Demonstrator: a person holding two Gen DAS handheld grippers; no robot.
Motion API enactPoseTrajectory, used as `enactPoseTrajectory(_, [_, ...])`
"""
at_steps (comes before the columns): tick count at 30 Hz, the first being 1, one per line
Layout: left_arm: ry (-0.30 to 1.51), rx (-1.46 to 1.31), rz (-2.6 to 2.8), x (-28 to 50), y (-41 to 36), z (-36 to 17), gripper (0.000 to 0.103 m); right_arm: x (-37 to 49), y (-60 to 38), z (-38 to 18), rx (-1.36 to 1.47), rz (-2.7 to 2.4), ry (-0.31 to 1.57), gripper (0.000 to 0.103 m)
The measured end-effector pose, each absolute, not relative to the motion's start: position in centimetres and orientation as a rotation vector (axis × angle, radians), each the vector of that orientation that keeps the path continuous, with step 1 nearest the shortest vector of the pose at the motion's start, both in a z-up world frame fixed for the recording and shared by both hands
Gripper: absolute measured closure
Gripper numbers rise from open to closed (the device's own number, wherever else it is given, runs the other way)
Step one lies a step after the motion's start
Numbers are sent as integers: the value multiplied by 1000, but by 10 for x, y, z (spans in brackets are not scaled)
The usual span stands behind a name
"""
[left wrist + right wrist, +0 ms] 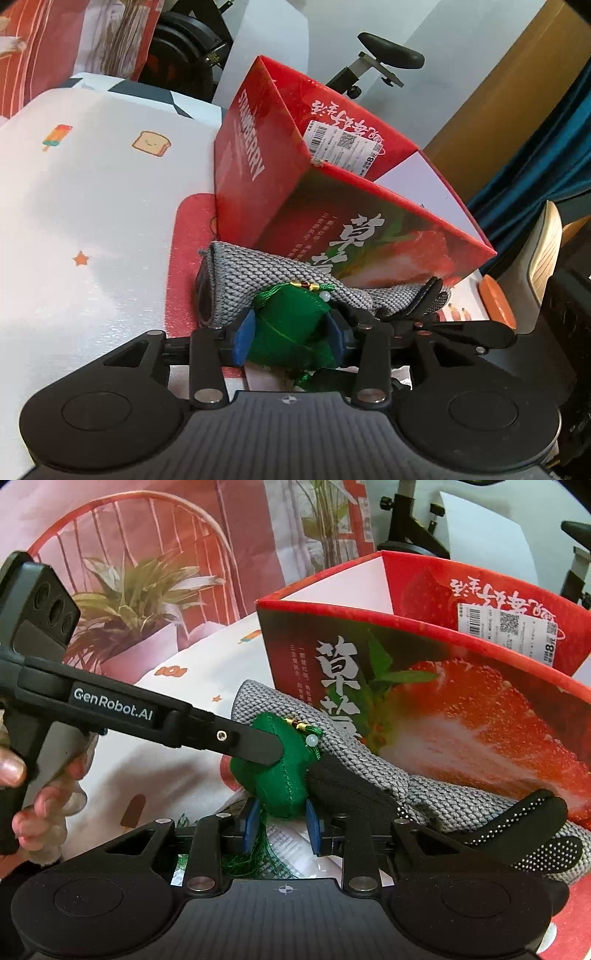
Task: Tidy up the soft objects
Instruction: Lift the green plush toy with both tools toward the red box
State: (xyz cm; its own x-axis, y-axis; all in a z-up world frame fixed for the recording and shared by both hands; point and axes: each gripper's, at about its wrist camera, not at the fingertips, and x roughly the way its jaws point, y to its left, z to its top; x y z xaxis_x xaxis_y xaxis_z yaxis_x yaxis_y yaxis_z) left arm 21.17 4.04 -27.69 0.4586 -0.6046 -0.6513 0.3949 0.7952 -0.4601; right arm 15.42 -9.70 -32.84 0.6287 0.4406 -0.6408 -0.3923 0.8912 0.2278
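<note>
one green pouch (280,775), one grey cloth (258,273), one box (332,177)

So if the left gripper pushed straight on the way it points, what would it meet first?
The green pouch already sits between the left gripper's pads. Beyond it, probably the grey knit cloth, then the red strawberry box behind, though depth is unclear.

Exercise bike saddle (393,55): well beyond the jaws. Potted-plant print backdrop (140,590): far behind. Cartoon-print table cover (92,184): beneath, leftward.
</note>
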Motion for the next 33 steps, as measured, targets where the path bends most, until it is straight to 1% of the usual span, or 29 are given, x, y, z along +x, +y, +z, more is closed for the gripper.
enactPoseTrajectory(4, [880,-213,-638,203,36,-265,60,151,-98,-323,96,476,751,79])
enactPoseTrajectory(10, [805,-265,-623,185,50,-233,60,138,-101,-296,120,518,674,79])
enactPoseTrajectory(17, [657,-253,-592,172,47,-179,60,135,-117,-243,173,560,526,79])
enactPoseTrajectory(27, [465,-218,-624,187,29,-98,61,152,-145,-150,98,567,290,79])
enactPoseTrajectory(33, [406,-197,-647,206,12,-74,61,164,-159,-116,44,529,203,79])
